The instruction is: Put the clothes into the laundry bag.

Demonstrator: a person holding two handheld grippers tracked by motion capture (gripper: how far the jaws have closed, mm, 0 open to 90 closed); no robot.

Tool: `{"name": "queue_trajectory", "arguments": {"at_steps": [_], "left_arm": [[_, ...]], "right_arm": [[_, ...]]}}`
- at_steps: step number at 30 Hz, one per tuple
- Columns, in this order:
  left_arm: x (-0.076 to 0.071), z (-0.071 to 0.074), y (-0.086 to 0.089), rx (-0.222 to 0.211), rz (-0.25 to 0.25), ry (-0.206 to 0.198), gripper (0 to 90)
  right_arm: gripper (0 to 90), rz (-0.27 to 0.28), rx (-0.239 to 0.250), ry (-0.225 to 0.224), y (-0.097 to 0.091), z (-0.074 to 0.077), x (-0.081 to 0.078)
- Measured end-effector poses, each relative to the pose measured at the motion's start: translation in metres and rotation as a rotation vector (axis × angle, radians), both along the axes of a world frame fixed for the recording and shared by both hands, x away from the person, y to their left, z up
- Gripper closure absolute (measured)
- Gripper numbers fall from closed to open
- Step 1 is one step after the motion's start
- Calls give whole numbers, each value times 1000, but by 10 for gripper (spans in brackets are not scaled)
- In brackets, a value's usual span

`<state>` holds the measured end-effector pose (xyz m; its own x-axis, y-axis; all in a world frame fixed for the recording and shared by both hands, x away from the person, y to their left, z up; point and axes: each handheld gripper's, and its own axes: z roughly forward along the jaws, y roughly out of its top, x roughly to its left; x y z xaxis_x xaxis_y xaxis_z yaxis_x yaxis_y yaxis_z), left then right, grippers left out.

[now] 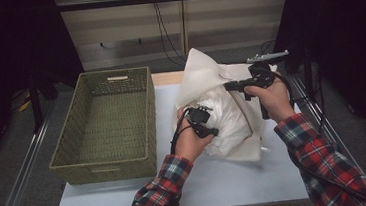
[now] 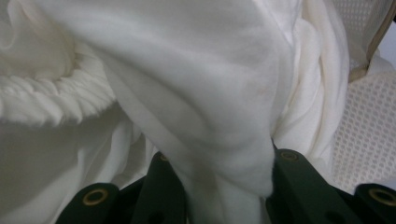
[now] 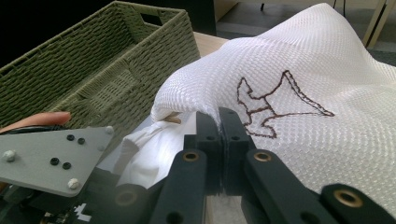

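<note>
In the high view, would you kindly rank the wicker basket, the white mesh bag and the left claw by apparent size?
1. Wicker basket, largest.
2. White mesh bag, somewhat smaller, though bunched up.
3. Left claw, by far the smallest.

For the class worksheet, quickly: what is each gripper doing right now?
Left gripper: closed on the white cloth inside the bag.
Right gripper: shut on the edge of the mesh bag.

This looks like a recording lab or test booth rather than a home. A plain white table (image 1: pixel 218 180) stands between dark curtains (image 1: pixel 10 43), metal floor rails (image 1: pixel 18 167) run along both sides, and loose cables (image 1: pixel 165 34) hang down the bare far wall.
</note>
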<state>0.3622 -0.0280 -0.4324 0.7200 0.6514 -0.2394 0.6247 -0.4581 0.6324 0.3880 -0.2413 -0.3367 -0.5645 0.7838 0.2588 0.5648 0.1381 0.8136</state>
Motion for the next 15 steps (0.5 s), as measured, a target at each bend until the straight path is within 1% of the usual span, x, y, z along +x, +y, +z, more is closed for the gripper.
{"name": "queue_trajectory", "arguments": {"at_steps": [1, 2, 3, 5, 7, 11, 14, 15], "left_arm": [[0, 0, -1, -1, 5, -8, 752], [0, 1, -1, -1, 3, -7, 753], [0, 1, -2, -11, 18, -9, 754], [2, 3, -2, -16, 13, -9, 757], [3, 4, -4, -35, 20, -12, 759], [6, 5, -7, -40, 23, -13, 760], [8, 5, -9, -61, 33, -16, 761], [9, 6, -9, -62, 33, -16, 761]], "right_arm": [[892, -1, -1, -3, 0, 0, 0], [892, 0, -2, -2, 0, 1, 0], [892, 1, -1, -1, 0, 1, 0], [892, 2, 0, -2, 1, 1, 0], [892, 3, 2, -2, 1, 1, 0], [892, 9, 5, -5, 3, 1, -1], [892, 8, 8, -4, 3, 2, -1], [892, 7, 7, -6, 2, 2, -1]]}}
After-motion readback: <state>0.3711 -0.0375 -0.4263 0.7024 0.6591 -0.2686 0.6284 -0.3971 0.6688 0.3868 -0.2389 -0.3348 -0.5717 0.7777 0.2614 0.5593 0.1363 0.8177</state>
